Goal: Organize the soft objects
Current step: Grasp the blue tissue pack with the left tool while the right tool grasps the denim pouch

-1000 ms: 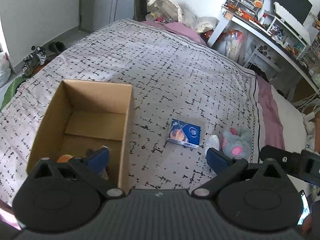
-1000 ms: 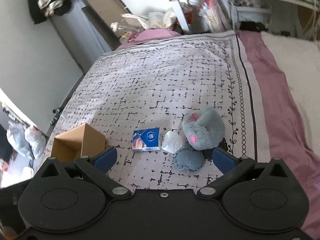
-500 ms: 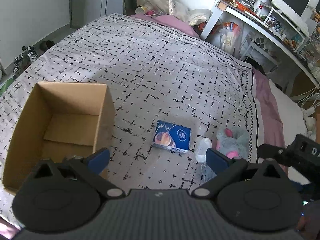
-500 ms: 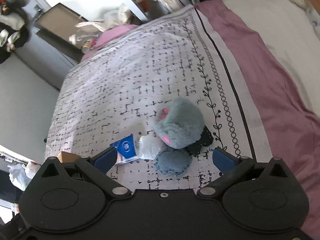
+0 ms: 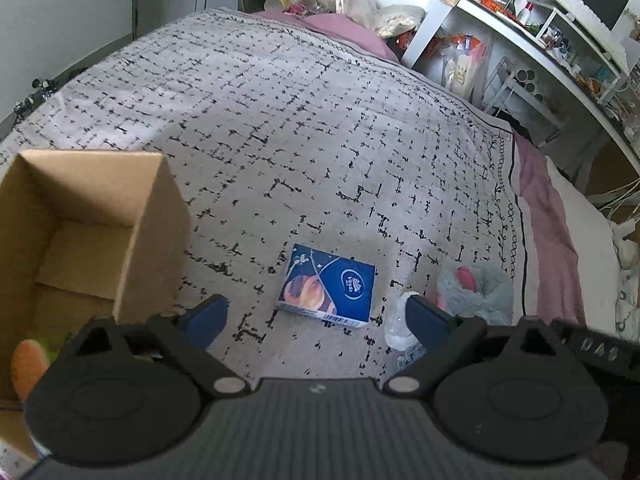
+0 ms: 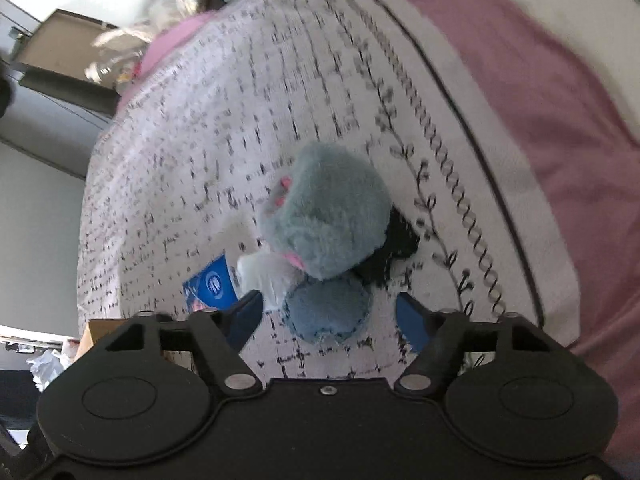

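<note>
Bed cover (image 5: 320, 120): grey-white with black dashes, lying flat and carrying every item listed here.

Cardboard box (image 5: 80, 216): sitting open-topped at the cover's left edge in the left wrist view, with an orange item (image 5: 26, 364) showing in its near corner.

Blue tissue pack (image 5: 328, 288): lying flat on the cover, near the box and apart from it.

White plastic wrapper (image 5: 396, 320): lying just beside the pack, touching the plush.

Grey plush toy (image 6: 332, 216): resting near the cover's bordered right edge, pink patches showing, leaning onto a round blue-grey pad (image 6: 326, 312). A black item (image 6: 394, 248) is peeking out from under it.

Left gripper (image 5: 316, 316): hovering over the pack, jaws standing wide apart and having just been narrowing a little; nothing is being pressed.

Right gripper (image 6: 330, 316): hovering over the round pad, jaws having just been closing, now part-way apart on either side of the pad and not touching it.
</note>
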`<state>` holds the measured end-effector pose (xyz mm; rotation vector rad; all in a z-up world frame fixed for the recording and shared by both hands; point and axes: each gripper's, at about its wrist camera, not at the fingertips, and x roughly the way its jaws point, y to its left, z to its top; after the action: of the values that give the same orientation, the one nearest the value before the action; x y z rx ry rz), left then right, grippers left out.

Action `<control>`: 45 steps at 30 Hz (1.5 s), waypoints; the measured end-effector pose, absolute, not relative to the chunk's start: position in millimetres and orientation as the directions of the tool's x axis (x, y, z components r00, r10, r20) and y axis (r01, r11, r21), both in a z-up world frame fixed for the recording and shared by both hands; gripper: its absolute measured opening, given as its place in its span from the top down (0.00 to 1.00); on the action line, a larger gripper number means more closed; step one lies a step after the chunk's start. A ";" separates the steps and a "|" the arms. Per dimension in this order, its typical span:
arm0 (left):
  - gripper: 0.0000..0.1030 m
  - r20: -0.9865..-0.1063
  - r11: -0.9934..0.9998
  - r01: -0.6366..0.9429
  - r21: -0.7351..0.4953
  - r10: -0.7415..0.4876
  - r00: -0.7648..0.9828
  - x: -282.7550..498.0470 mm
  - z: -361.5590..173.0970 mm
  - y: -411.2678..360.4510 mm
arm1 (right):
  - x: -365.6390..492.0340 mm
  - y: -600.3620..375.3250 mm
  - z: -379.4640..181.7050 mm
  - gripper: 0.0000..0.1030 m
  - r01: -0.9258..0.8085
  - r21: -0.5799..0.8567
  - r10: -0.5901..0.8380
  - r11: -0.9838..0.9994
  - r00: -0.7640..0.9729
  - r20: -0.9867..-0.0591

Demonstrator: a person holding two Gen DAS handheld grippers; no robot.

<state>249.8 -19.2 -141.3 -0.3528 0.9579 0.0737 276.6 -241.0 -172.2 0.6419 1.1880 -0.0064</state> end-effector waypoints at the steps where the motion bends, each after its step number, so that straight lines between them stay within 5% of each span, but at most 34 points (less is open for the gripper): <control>1: 0.13 -0.815 0.939 -0.219 -0.266 -0.098 0.571 253.4 -145.2 -19.5 | 278.5 -241.1 -176.7 0.40 0.339 0.464 0.331 0.819 0.383 -0.863; 23: 0.16 -0.865 0.946 -0.225 -0.232 -0.095 0.493 296.3 -203.4 -28.7 | 308.7 -221.7 -222.2 0.37 0.355 0.378 0.291 0.855 0.275 -0.916; 27: 0.16 -0.870 0.954 -0.207 -0.218 -0.094 0.483 299.5 -202.9 -31.4 | 310.1 -217.6 -219.6 0.51 0.331 0.366 0.273 0.870 0.296 -0.915; 29: 0.16 -0.875 0.959 -0.184 -0.214 -0.105 0.472 299.8 -201.9 -34.1 | 309.8 -215.8 -218.0 0.68 0.319 0.379 0.282 0.869 0.311 -0.908; 33: 0.16 -0.878 0.963 -0.169 -0.211 -0.111 0.466 297.0 -200.4 -36.5 | 307.8 -218.6 -217.9 0.71 0.329 0.428 0.327 0.842 0.320 -0.889; 36: 0.30 -0.878 0.969 -0.177 -0.174 -0.072 0.473 295.8 -203.5 -36.4 | 303.9 -219.7 -213.3 0.75 0.320 0.446 0.340 0.836 0.336 -0.879; 45: 0.31 -0.846 0.961 -0.176 -0.214 -0.092 0.526 274.9 -170.7 -30.7 | 290.2 -219.1 -193.4 0.79 0.281 0.486 0.362 0.827 0.396 -0.844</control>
<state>274.9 -30.7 -170.7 -0.2883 1.0197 0.0510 290.2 -219.1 -193.4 0.6317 1.1856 0.0558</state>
